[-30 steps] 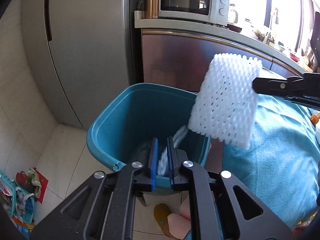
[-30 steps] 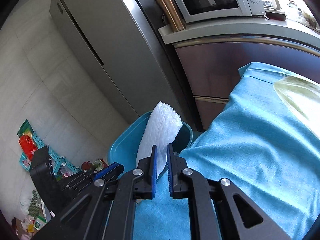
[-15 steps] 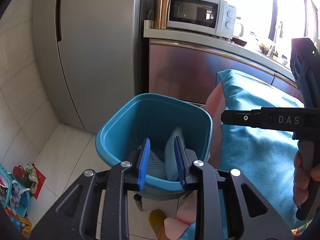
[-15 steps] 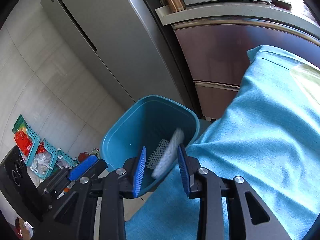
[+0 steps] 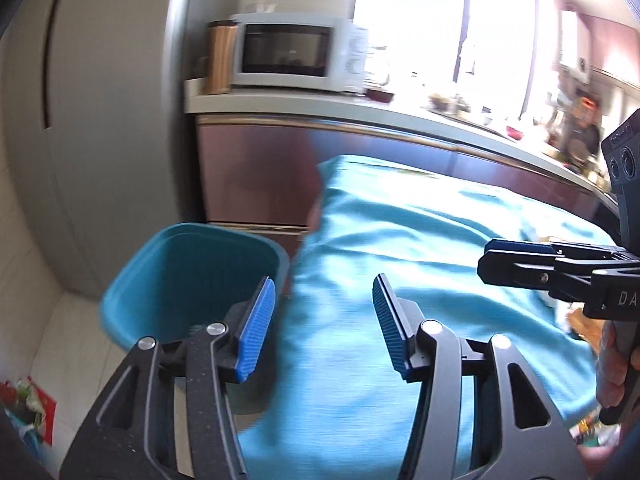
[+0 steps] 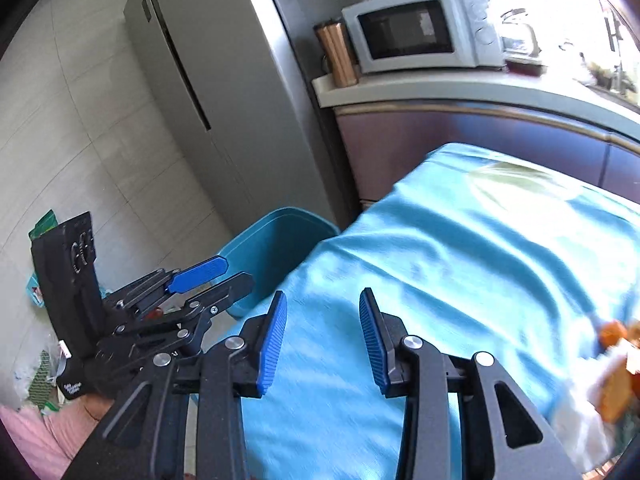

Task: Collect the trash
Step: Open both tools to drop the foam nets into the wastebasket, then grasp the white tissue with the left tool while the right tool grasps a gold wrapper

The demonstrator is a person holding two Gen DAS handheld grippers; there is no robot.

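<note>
The teal trash bin stands on the floor at the table's left end, and its inside is too blurred to make out. My left gripper hovers over the edge of the blue tablecloth, just right of the bin. Its jaws are opening with nothing between them. My right gripper is over the same cloth, jaws opening and empty. Orange and white scraps lie on the cloth at the far right. In the right wrist view the bin sits behind the left gripper.
A grey fridge and a counter with a microwave and a copper mug stand behind the bin. A clear plastic bag lies at the table's far side. Floor clutter sits at the left, and a pink sleeve at the lower left.
Both grippers let go of white foam nets over the bin, and the nets dropped in. Both then opened and swung right, away from the bin and over the blue cloth.
</note>
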